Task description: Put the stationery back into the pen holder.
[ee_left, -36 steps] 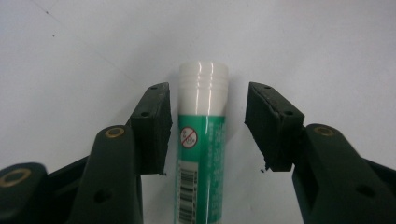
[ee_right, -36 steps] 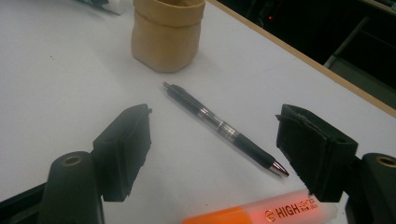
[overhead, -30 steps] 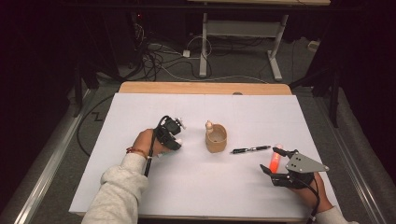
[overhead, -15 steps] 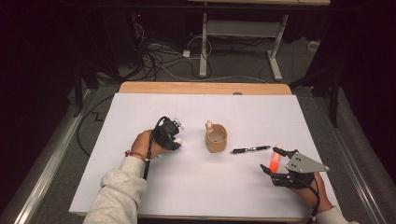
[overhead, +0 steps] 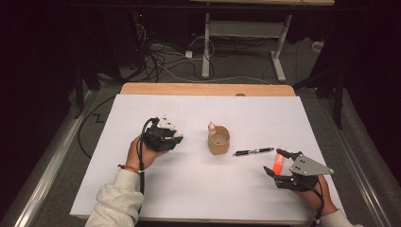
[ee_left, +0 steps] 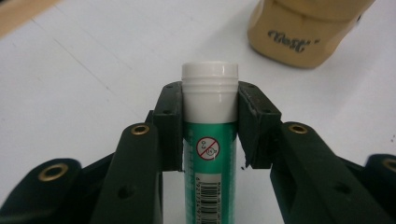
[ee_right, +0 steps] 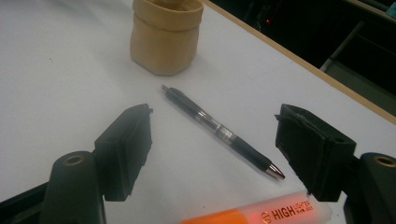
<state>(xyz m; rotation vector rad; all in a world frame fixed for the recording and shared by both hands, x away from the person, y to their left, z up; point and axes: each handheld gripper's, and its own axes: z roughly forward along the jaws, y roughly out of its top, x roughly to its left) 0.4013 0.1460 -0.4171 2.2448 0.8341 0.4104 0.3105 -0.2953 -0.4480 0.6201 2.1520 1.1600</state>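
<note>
Carrying step, by the look of it. Left of centre in the high view: left gripper [overhead: 176,137] clamped on a green glue stick [ee_left: 208,154] with white cap, lifted off the sheet. Next: likely over to the tan holder [overhead: 219,141] at centre, cap-end in. Black pen [overhead: 254,151] right of that. Lower right: right gripper [overhead: 273,171] spread wide, orange highlighter [ee_right: 254,213] between the jaws, ungripped.
</note>
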